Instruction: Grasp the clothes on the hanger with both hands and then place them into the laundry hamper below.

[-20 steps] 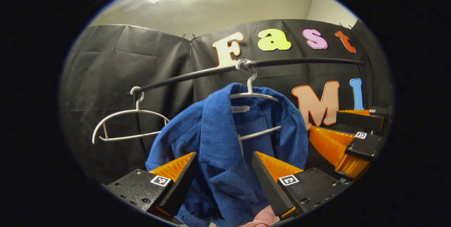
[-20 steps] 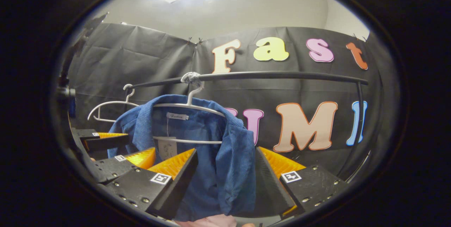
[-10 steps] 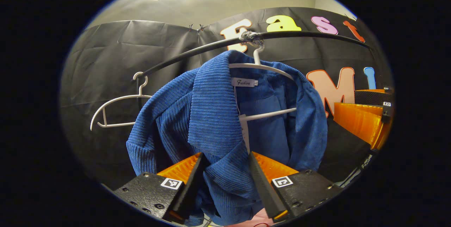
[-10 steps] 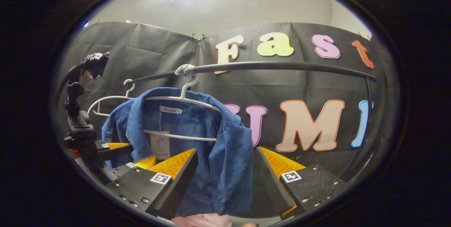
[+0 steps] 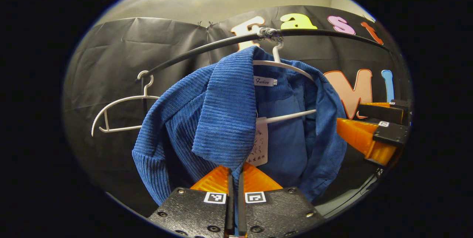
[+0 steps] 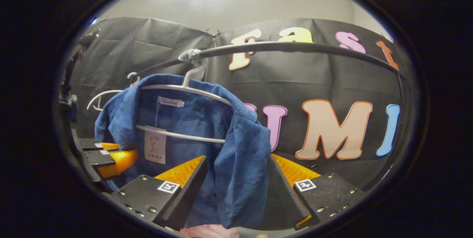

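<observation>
The left gripper [image 5: 235,179] has its fingers pressed nearly together; the right gripper [image 6: 236,179] stands spread wide.

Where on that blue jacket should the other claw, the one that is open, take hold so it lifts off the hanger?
Probably the front panel hanging off the shoulder. The right gripper already straddles that panel of the blue jacket, jaws open on either side. It hangs as a free vertical fold below the white hanger, so closing from the front should pinch cloth alone. The left gripper has shut on the opposite front fold.
</observation>
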Available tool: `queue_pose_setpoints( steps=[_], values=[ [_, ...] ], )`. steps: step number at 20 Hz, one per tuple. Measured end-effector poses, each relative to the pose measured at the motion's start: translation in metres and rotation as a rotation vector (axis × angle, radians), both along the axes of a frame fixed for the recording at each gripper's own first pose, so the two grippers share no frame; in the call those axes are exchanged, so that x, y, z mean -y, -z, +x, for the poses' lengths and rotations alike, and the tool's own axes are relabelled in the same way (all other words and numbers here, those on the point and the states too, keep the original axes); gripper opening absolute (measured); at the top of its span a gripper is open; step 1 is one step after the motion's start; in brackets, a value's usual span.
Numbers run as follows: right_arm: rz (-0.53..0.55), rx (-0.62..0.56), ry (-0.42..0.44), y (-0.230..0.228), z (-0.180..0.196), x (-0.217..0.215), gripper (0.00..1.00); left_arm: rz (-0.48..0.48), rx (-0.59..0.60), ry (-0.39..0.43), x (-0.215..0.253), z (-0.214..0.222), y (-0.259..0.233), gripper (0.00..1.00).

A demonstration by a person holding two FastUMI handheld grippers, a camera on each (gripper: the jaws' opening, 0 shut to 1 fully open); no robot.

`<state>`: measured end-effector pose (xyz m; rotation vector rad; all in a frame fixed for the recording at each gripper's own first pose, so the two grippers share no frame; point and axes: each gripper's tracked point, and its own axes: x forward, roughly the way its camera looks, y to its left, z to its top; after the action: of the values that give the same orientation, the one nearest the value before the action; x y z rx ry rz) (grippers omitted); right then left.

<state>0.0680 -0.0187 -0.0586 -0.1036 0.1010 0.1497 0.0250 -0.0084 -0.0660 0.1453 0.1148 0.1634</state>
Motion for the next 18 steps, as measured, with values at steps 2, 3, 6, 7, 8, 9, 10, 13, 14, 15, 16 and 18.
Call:
queue_pose_setpoints(
  steps=[2, 3, 6, 7, 8, 9, 10, 13, 14, 15, 16, 18],
  values=[
    [-0.006, -0.01, 0.003, 0.007, 0.011, -0.002, 0.96, -0.015, -0.005, 0.036, 0.006, -0.006, -0.004, 0.04],
    [-0.009, -0.014, 0.002, 0.011, 0.016, -0.003, 0.98, -0.024, -0.009, 0.047, 0.007, -0.009, -0.007, 0.04],
    [0.006, -0.037, 0.003, 0.023, 0.029, -0.009, 0.98, -0.052, -0.014, 0.07, 0.008, -0.02, -0.017, 0.02],
    [0.006, -0.044, 0.008, 0.029, 0.032, -0.012, 0.98, -0.056, -0.01, 0.079, 0.008, -0.024, -0.022, 0.04],
    [-0.001, -0.05, 0.022, 0.033, 0.035, -0.011, 0.98, -0.057, -0.008, 0.091, 0.009, -0.027, -0.025, 0.01],
    [-0.014, -0.055, 0.037, 0.039, 0.037, -0.009, 0.98, -0.053, -0.007, 0.097, 0.009, -0.03, -0.028, 0.0],
    [-0.021, -0.062, 0.038, 0.042, 0.04, -0.01, 0.97, -0.045, -0.004, 0.103, 0.008, -0.034, -0.03, 0.0],
    [-0.041, -0.085, 0.051, 0.053, 0.044, -0.01, 0.84, -0.029, -0.008, 0.112, 0.005, -0.041, -0.033, 0.02],
    [-0.045, -0.092, 0.057, 0.055, 0.045, -0.009, 0.7, -0.031, -0.012, 0.118, 0.006, -0.043, -0.033, 0.01],
    [-0.044, -0.097, 0.063, 0.057, 0.045, -0.009, 0.57, -0.03, -0.017, 0.119, 0.005, -0.044, -0.032, 0.01],
    [-0.042, -0.103, 0.076, 0.057, 0.044, -0.007, 0.44, -0.028, -0.023, 0.121, 0.004, -0.045, -0.031, 0.02],
    [-0.029, -0.121, 0.089, 0.057, 0.041, -0.005, 0.25, -0.02, -0.029, 0.126, 0.004, -0.046, -0.029, 0.01]
  ],
)
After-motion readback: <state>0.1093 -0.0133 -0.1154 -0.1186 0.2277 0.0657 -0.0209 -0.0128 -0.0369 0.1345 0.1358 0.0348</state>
